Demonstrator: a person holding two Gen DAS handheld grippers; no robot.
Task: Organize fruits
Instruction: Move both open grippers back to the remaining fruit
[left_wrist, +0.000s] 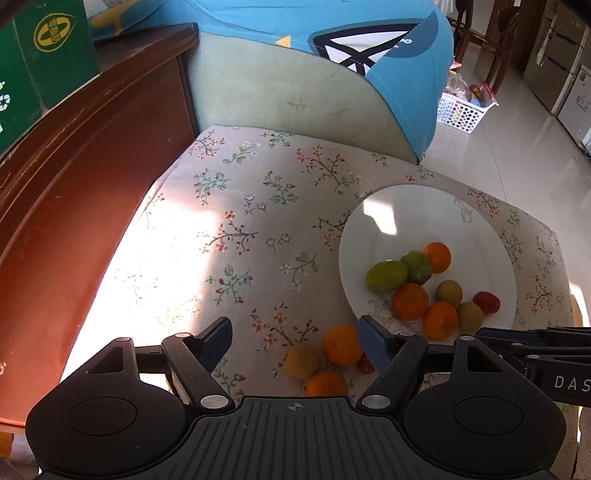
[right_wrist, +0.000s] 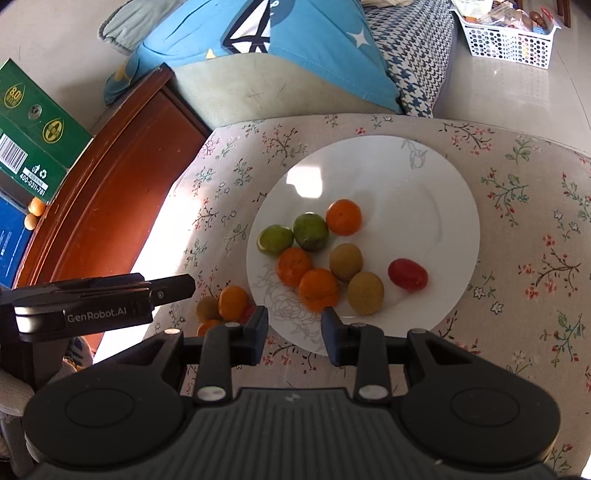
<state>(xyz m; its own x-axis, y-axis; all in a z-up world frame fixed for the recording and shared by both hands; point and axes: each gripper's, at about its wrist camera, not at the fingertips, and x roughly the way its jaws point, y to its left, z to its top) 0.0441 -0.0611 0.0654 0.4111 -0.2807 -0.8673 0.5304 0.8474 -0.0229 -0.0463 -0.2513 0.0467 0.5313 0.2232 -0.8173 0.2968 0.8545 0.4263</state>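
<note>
The flowery cushion (right_wrist: 517, 229) is holding a white plate (right_wrist: 424, 177) with most of the fruit sitting together near its close edge. Four little fruits (left_wrist: 325, 360) are still lying just off the plate, waiting. The left claw (left_wrist: 295, 341) is hanging wide open over them. The right claw (right_wrist: 293, 328) is hanging open and empty over the plate's rim. The far half of the plate is bare.

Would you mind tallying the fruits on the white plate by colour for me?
On the white plate:
Orange: 3
Green: 2
Brownish-yellow: 2
Red: 1
Total: 8
</note>
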